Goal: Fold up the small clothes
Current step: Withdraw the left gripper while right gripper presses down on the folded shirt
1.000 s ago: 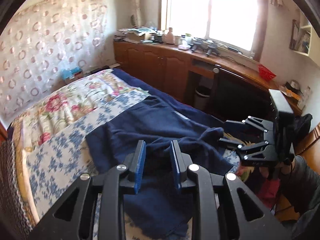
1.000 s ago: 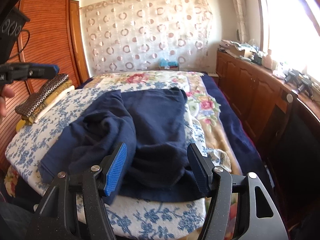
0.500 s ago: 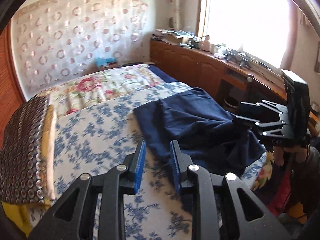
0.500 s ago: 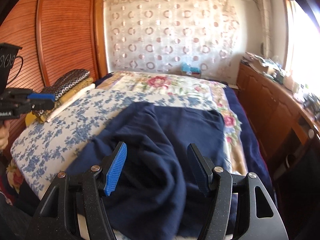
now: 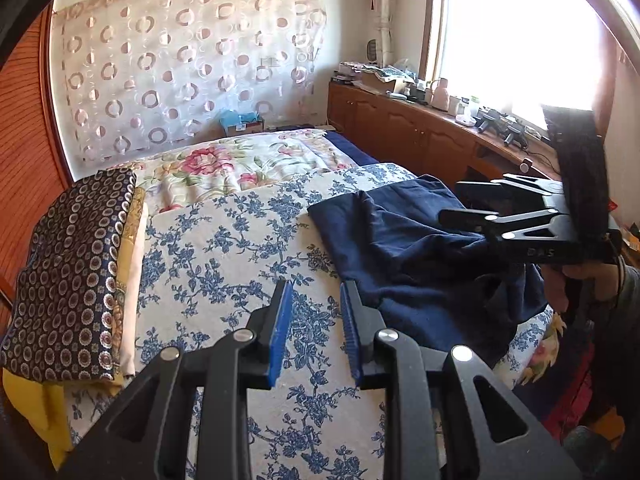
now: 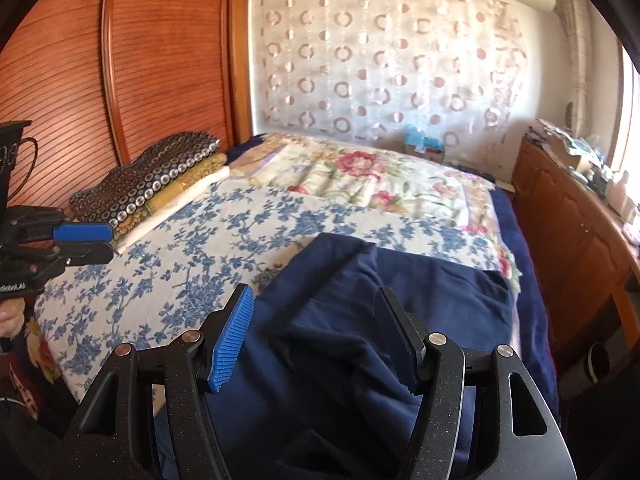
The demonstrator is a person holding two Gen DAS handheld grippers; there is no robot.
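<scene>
Navy garment (image 6: 360, 320): crumpled and bunched on the near right part of the bed, lying on the blue-flowered sheet (image 5: 240, 248), one flat panel spread toward the window side.
Right gripper (image 6: 316, 340): fingers spread wide, nothing between them, hanging right over the rumpled middle of the cloth; whether the tips touch the fabric I cannot tell.
Left gripper (image 5: 316, 320): a narrow gap between the blue pads, holding nothing, poised over bare sheet just beside the garment's left edge.
Garment edges: the left edge runs diagonally away from the left gripper; the far edge lies straight across the sheet; the near right portion droops over the side of the bed.
Open room: a broad stretch of flowered sheet lies bare to the left of the cloth, up to the folded stack.
Folded stack (image 5: 72, 280): dark circle-patterned fabric on top of yellow and cream layers, at the left edge of the bed, well apart from the garment.
Rose quilt (image 5: 224, 168): covers the far half of the bed.
Wooden cabinets (image 5: 400, 128): along the window wall, cluttered on top.
Curtain (image 6: 380, 60): circle-patterned, behind the bed.
</scene>
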